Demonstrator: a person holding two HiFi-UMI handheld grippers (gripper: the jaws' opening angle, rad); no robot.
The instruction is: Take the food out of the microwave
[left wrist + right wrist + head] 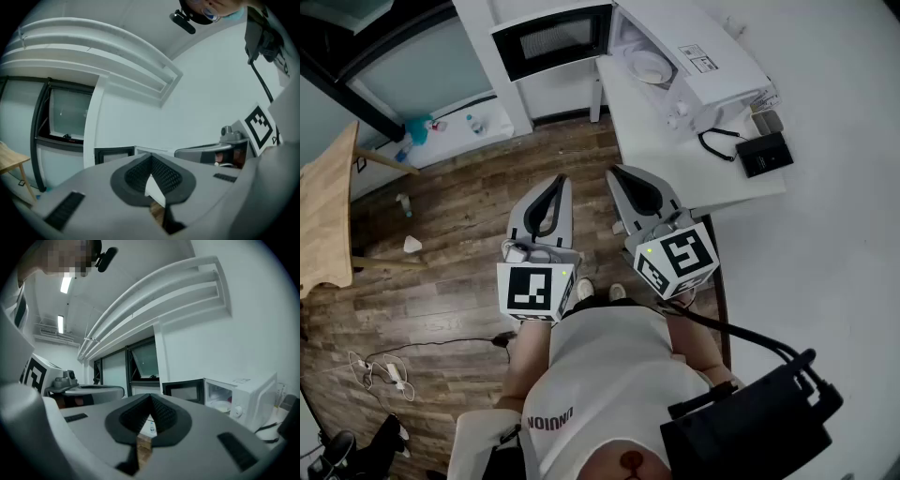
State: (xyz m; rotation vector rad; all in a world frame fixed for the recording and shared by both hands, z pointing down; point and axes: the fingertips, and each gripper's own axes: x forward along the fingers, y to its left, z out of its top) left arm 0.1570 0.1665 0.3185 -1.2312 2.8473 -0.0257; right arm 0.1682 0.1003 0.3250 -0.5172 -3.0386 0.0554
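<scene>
Left gripper (562,180) and right gripper (615,172) are both closed with nothing between the jaws. They are held level, side by side, at the middle of the head view, well short of the appliance. The food has not been taken out yet. It appears as a pale round dish (649,66) sitting inside the microwave (712,66) at the top of the head view, right of centre. What the dish holds is too small to tell. In the right gripper view the same dish (219,405) shows low inside the lit cavity, at the right of the frame. The microwave door (551,39) is already swung wide open toward the upper left, so the opening step looks done. Reaching in, gripping the dish and carrying it out are all left to do. The microwave stands on a white counter (675,159) at the upper right of the head view. A small black device (763,154) with a coiled cord lies there beside the microwave. Wooden floor (459,216) fills the left of the head view.
</scene>
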